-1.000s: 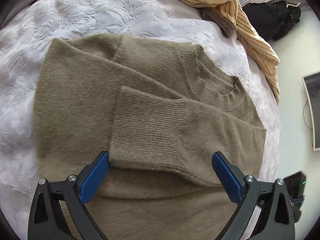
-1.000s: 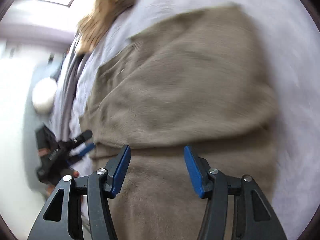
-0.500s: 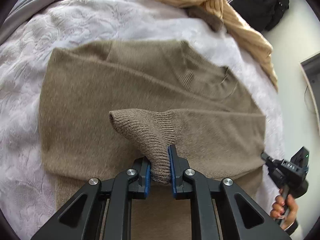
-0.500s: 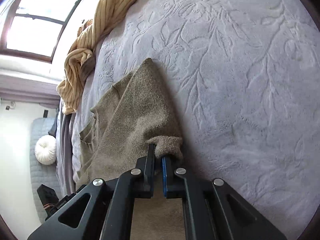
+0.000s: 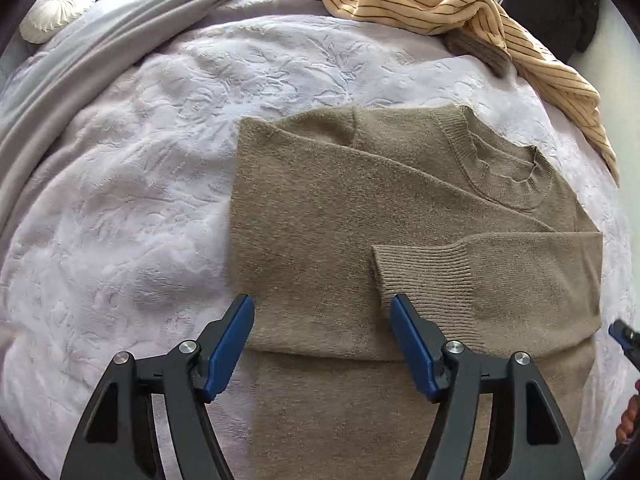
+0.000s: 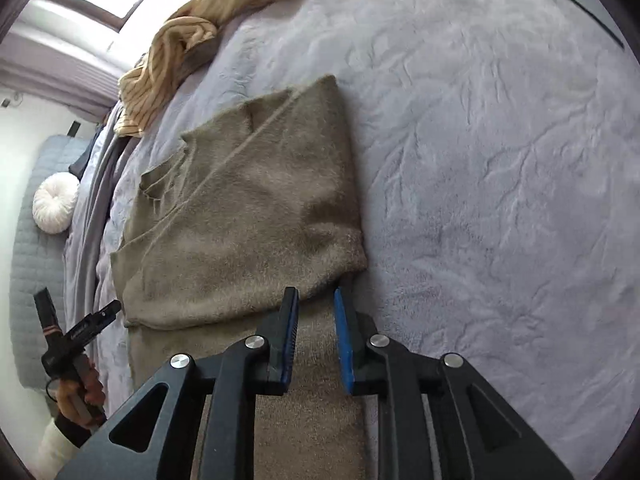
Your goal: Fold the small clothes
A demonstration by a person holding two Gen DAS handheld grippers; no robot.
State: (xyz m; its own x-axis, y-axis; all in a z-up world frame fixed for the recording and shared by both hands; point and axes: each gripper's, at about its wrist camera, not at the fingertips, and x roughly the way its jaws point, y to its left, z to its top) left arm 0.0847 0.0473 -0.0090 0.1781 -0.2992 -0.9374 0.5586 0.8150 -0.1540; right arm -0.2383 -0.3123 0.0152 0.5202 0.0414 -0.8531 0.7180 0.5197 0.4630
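The bed (image 5: 120, 200), under a pale embossed blanket, fills both views, with a striped yellow garment (image 5: 460, 4) heaped at the upper right of the left view. The brown sweater (image 5: 360, 220) lies flat at centre, sleeves folded across its body and its lower part reaching to the bottom edge. It looks soft, fuzzy and light, likely to sag and drag on the plush blanket; the ribbed cuff (image 5: 424, 276) or a doubled fold edge should give the firmest hold. The left tongs (image 5: 322, 346) are spreading, nothing between them. The right tongs (image 6: 316, 336) are opening too, pinching nothing.
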